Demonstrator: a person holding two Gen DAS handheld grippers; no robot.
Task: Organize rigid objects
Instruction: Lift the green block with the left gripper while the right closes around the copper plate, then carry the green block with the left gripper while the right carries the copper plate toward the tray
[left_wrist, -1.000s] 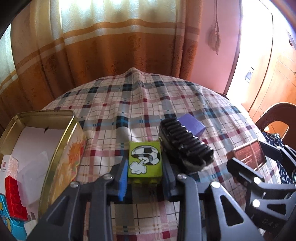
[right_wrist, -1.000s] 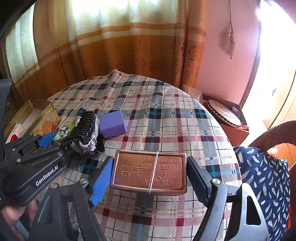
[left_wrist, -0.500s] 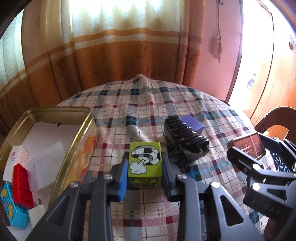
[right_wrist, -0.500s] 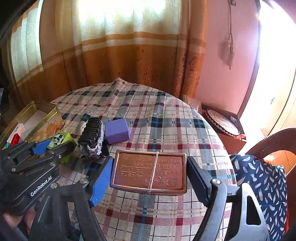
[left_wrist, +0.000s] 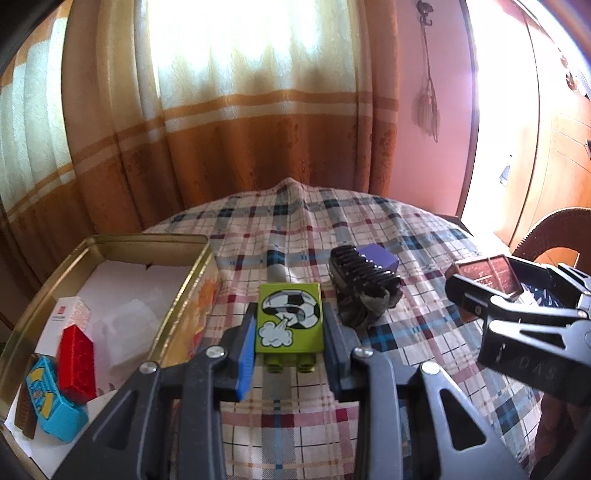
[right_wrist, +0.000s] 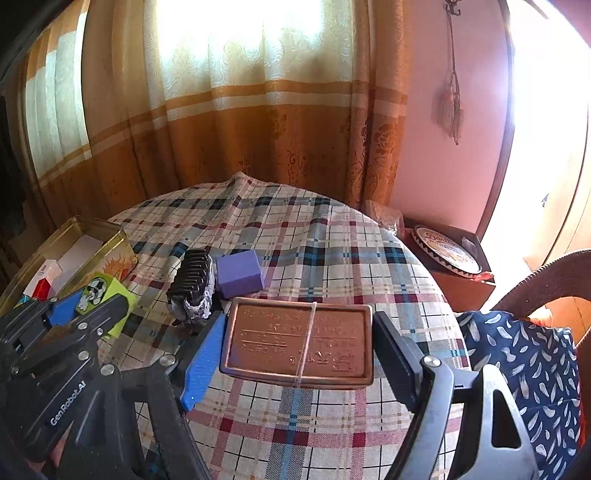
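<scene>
The left gripper (left_wrist: 290, 341) is clamping a green block (left_wrist: 290, 320) with a football picture between its two fingers, and it is holding the block above the checked tablecloth (left_wrist: 280, 229), just to the right of the open gold tin (left_wrist: 184, 295). Inside the tin a red brick (left_wrist: 77, 357), a blue brick (left_wrist: 55, 402) and a small white box (left_wrist: 64, 317) are lying on a white lining. The right gripper (right_wrist: 299, 341) is gripping a flat copper-coloured tin (right_wrist: 297, 341) by its short ends — a thin string is running across the middle of it. This flat tin is hanging over the cloth well to the right of the gold tin (right_wrist: 92, 247). Between the gold tin and the flat tin a black ribbed object (right_wrist: 192, 284) is resting on the cloth, and a purple block (right_wrist: 240, 273) is sitting just beside it, on the side away from the gold tin — whether the two are touching I cannot tell.
</scene>
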